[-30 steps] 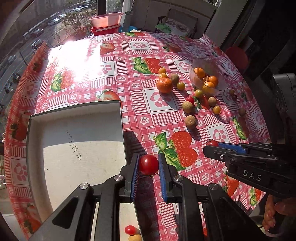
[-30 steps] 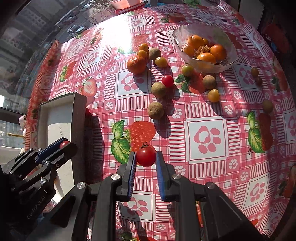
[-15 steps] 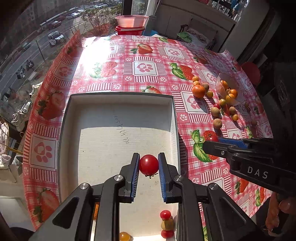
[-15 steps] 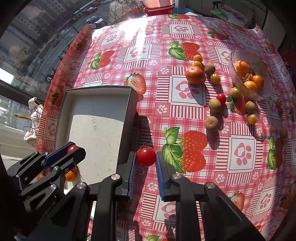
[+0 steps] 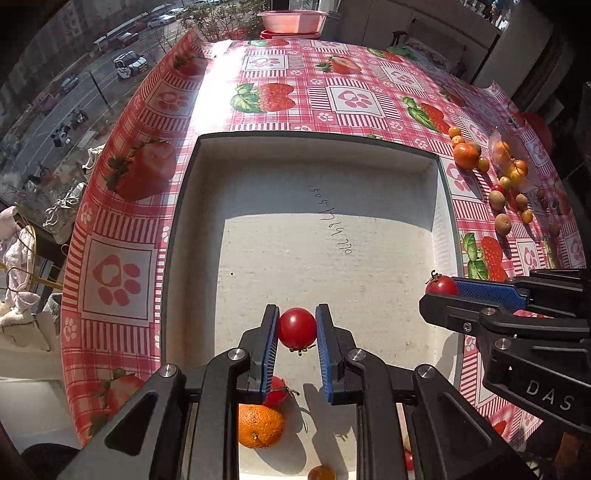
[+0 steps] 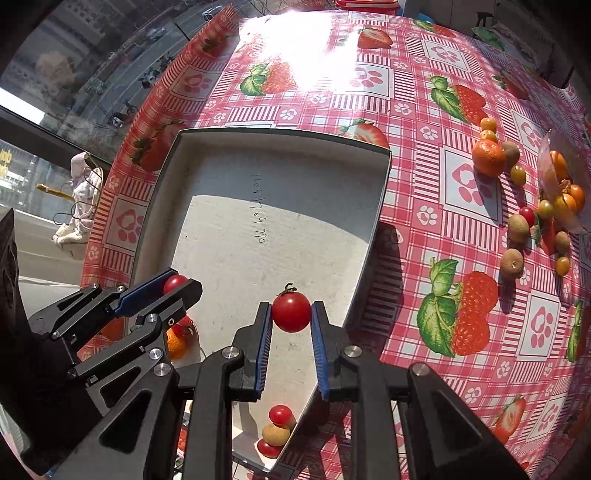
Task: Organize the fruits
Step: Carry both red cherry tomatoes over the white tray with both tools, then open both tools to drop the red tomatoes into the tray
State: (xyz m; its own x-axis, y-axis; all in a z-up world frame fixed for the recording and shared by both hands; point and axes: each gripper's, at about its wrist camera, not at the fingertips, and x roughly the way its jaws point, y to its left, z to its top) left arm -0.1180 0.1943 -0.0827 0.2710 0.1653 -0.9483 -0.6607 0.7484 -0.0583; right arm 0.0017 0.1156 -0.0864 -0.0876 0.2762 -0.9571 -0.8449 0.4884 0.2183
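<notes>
My left gripper (image 5: pixel 297 328) is shut on a red cherry tomato (image 5: pixel 297 328) and holds it above the near part of the white tray (image 5: pixel 441 206). My right gripper (image 6: pixel 291 312) is shut on another red cherry tomato (image 6: pixel 291 311) with a green stem, over the tray's (image 6: pixel 382 192) near right side. The right gripper also shows in the left wrist view (image 5: pixel 441 291), and the left gripper in the right wrist view (image 6: pixel 173 286). An orange (image 5: pixel 260 424) and a tomato (image 5: pixel 276 391) lie in the tray below the left gripper. Two tomatoes and a brown fruit (image 6: pixel 276 434) lie in the tray's near corner.
Loose fruit lies on the red checked tablecloth at the right: an orange (image 6: pixel 488 157), brown fruits (image 6: pixel 511 263), small yellow ones and a tomato (image 6: pixel 526 215). A clear bowl of oranges (image 6: pixel 563 199) stands at the far right. A pink basin (image 5: pixel 291 20) stands at the table's far edge.
Both grippers have carried their tomatoes left from the tablecloth and now hang over the tray. The fruit in the tray's near end has come into view.
</notes>
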